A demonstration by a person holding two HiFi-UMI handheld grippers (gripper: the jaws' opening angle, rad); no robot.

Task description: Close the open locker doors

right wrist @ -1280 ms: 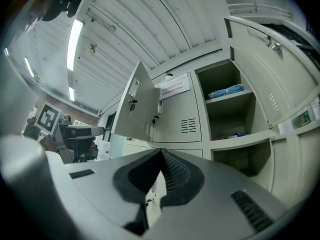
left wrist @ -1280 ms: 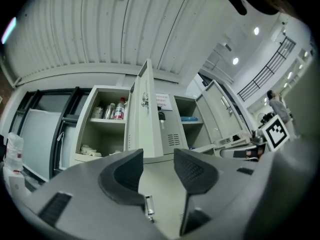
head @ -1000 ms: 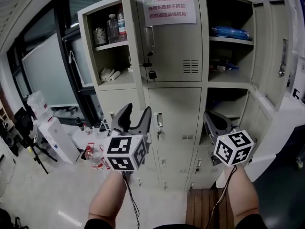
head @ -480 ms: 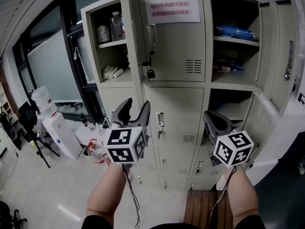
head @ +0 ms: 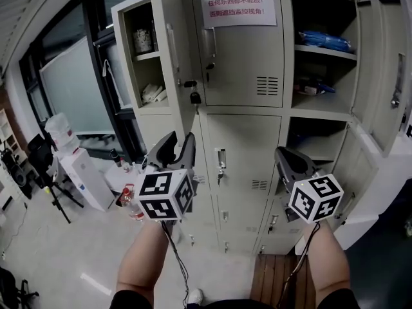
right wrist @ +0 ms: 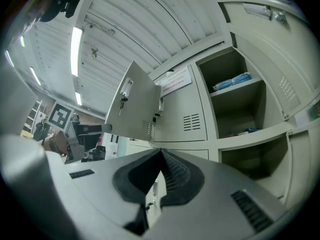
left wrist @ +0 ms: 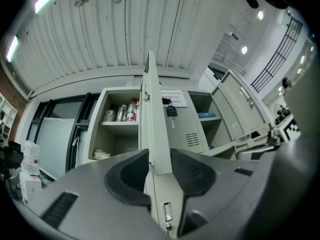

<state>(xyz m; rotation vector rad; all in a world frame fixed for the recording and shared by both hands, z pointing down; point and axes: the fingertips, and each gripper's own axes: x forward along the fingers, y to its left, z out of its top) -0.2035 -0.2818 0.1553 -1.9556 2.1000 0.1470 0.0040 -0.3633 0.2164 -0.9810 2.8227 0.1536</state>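
Beige lockers (head: pixel 241 147) stand ahead of me. The top-left locker door (head: pixel 168 76) hangs open toward me, with a key in its lock. In the left gripper view the door's free edge (left wrist: pixel 155 124) stands edge-on between my jaws. My left gripper (head: pixel 180 139) has just been closing, and both pads lie against the door's lower corner. On the right, the upper door (head: pixel 386 63) and the lower door (head: pixel 360 166) also hang open. My right gripper (head: pixel 288 154) is shut and empty in front of the lower right locker. The right gripper view shows the top-left door (right wrist: pixel 132 109) from its outer face.
Bottles (head: pixel 143 40) stand on the top-left shelf. A blue packet (head: pixel 325 42) lies in the top-right compartment. A notice (head: pixel 238 8) is stuck on the closed middle door. A white box (head: pixel 84 179), a stand (head: pixel 58 198) and a bottle (head: pixel 129 201) crowd the floor at left.
The left jaws have narrowed from wide open onto the door's edge. The view has shifted, so the door shows more of its outer face. The right gripper has stayed put.
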